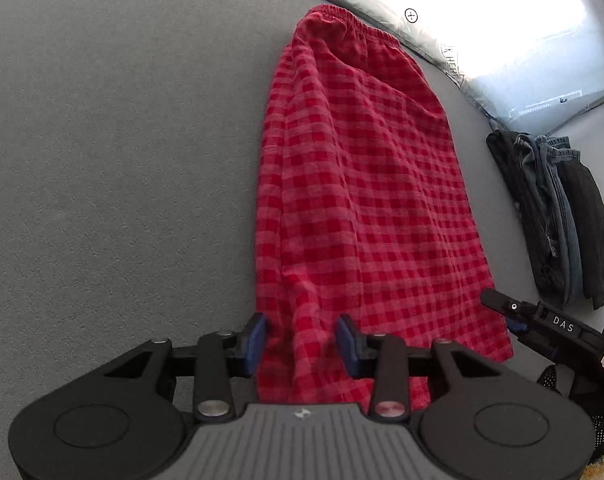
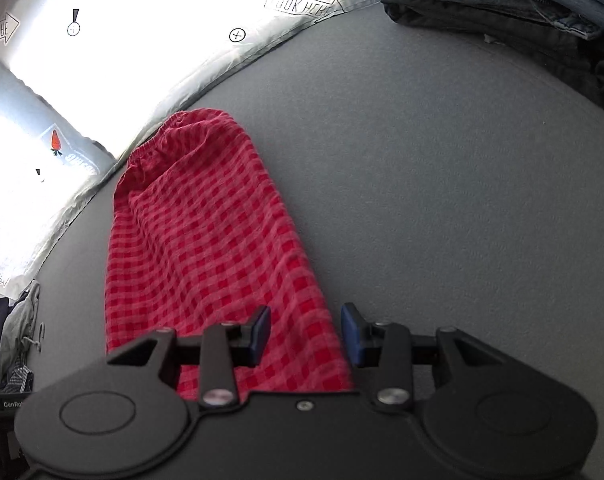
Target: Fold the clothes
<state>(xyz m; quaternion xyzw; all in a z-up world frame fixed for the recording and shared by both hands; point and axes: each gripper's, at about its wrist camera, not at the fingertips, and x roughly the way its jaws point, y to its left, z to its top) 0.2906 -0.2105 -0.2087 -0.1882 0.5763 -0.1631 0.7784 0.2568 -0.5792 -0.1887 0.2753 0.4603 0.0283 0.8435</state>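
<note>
A red checked garment (image 1: 358, 200) lies flat and long on the grey surface (image 1: 122, 160), its elastic waistband at the far end by the white edge. My left gripper (image 1: 302, 336) is open over the near left corner of the cloth, blue pads apart with cloth showing between them, not pinched. In the right wrist view the same garment (image 2: 206, 240) runs away from me. My right gripper (image 2: 306, 330) is open over its near right corner, the pads clear of the fabric. The right gripper (image 1: 514, 320) also shows at the lower right of the left wrist view.
A stack of folded dark and denim clothes (image 1: 558, 216) sits to the right of the garment, seen again at the top right (image 2: 522, 12). A bright white printed sheet (image 2: 142, 40) borders the far edge. A heap of loose clothes (image 2: 10, 340) lies at the lower left.
</note>
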